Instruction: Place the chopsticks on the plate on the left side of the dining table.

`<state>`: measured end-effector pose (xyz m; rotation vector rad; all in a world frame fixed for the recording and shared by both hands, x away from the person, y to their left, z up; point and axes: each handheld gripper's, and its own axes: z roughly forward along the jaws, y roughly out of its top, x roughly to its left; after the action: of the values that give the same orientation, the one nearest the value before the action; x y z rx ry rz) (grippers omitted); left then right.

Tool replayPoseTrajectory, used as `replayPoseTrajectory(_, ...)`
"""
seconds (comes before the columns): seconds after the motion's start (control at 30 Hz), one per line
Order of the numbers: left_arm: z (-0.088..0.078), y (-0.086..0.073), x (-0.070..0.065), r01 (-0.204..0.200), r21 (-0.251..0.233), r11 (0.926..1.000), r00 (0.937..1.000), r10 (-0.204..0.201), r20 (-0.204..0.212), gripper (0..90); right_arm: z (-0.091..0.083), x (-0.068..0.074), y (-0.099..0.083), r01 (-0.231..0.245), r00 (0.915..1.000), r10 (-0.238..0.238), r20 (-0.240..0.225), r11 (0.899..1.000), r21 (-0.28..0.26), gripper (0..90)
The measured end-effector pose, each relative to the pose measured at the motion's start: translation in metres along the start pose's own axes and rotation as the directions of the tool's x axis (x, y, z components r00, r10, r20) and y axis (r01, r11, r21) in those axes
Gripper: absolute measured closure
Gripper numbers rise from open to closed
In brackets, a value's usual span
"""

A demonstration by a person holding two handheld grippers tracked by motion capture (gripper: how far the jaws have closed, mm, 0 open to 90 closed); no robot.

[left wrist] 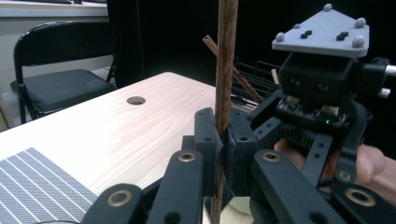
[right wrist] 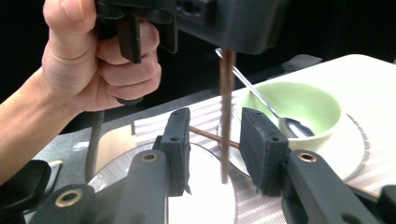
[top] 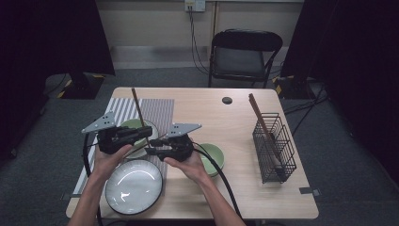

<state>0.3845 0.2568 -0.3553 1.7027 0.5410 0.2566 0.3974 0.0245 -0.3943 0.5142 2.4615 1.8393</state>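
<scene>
My left claw is clamped on a brown chopstick, upright above the green bowl toward the tabletop's near-left corner. My right claw stands half open around its lower end, not pressing. I judge a handover; next, close right.

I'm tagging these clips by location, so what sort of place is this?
Probably a recording studio or lab staged as a dining spot: black curtains around a wooden table, a folding chair, and a striped placemat with dishes.
</scene>
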Motion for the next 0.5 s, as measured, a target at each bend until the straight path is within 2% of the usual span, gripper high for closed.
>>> replayPoseTrajectory(0.17, 0.0038, -0.0001, -0.0031, -0.002, 0.007, 1.0000, 0.9999, 0.001, 0.013, 85.3, 0.0040, -0.0019, 0.0017, 0.005, 1.0000, -0.005, 0.008, 1.000, -0.030, 70.4)
replayPoseTrajectory(0.2, 0.0043, 0.0000, -0.0033, -0.011, 0.014, 0.9998, 0.9999, 0.011, 0.014, 85.3, 0.0039, -0.0031, 0.0019, 0.005, 1.0000, -0.004, 0.008, 0.999, -0.032, 73.0)
replayPoseTrajectory(0.33, 0.0055, 0.0000, -0.0039, 0.001, 0.010, 0.9999, 0.9995, -0.002, 0.033, 85.2, 0.0026, -0.0033, 0.0026, 0.004, 1.0000, -0.004, -0.005, 0.999, -0.045, 84.4)
replayPoseTrajectory(0.4, 0.0056, 0.0003, -0.0055, -0.007, 0.009, 0.9999, 0.9997, 0.007, 0.024, 85.0, 0.0021, -0.0033, 0.0029, 0.009, 0.9999, -0.009, -0.008, 0.999, -0.040, 86.1)
replayPoseTrajectory(0.5, 0.0036, 0.0007, -0.0040, -0.006, 0.003, 1.0000, 0.9995, 0.006, 0.032, 76.5, -0.0001, -0.0041, 0.0021, 0.012, 0.9999, -0.012, -0.011, 0.999, -0.037, 86.2)
